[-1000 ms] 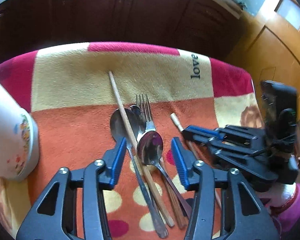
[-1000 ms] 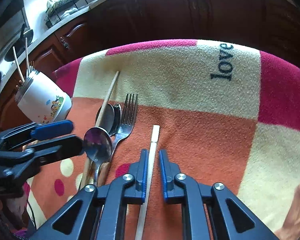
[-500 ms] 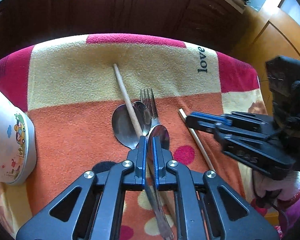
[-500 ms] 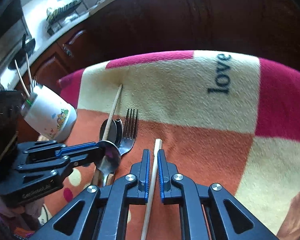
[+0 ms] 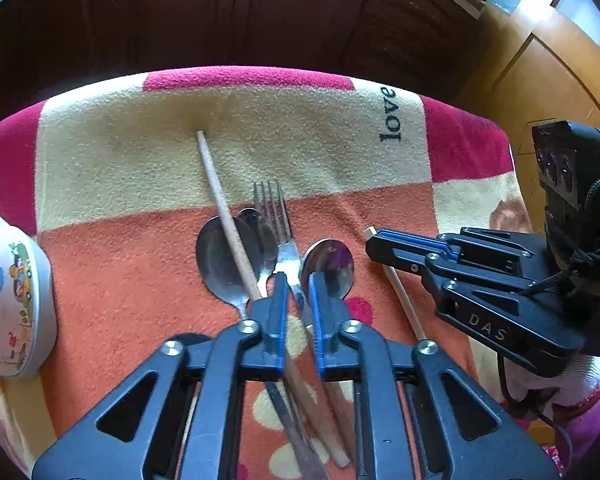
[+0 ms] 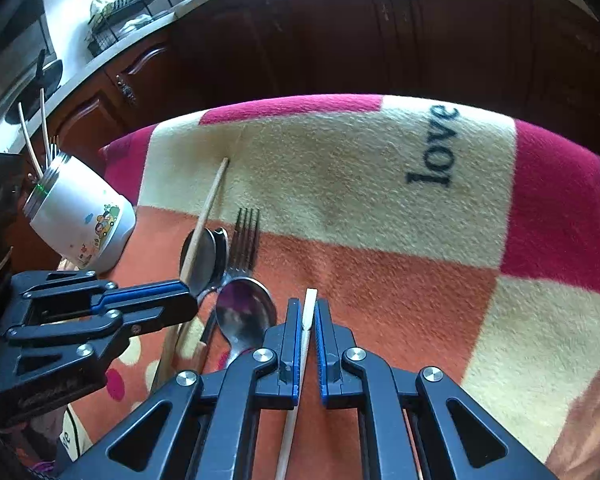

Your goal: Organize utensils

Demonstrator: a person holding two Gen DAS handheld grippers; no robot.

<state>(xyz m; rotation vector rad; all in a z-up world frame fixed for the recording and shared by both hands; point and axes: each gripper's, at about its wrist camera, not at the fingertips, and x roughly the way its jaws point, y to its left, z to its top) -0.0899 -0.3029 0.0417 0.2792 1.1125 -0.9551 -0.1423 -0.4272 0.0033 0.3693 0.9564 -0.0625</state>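
A pile of utensils lies on the blanket: a fork point(image 5: 274, 216), two spoons point(image 5: 220, 264) under a wooden chopstick point(image 5: 220, 200), and a third spoon point(image 5: 328, 266). My left gripper point(image 5: 298, 280) is shut on the third spoon's neck; in the right wrist view the gripper point(image 6: 188, 304) sits left of that spoon point(image 6: 244, 312). My right gripper point(image 6: 307, 308) is shut on a pale chopstick point(image 6: 310, 304), which also shows in the left wrist view point(image 5: 396, 284). The white cup point(image 6: 80, 224) holds several chopsticks.
The checked blanket point(image 6: 360, 184) with the word "love" covers the table. The cup point(image 5: 12, 300) stands at its left edge. Dark wooden cabinets run behind the far edge. A dish rack point(image 6: 120, 12) sits on the counter at the back left.
My left gripper closed on the third spoon's neck and has shifted it right, apart from the pile. My right gripper stays shut on the pale chopstick.
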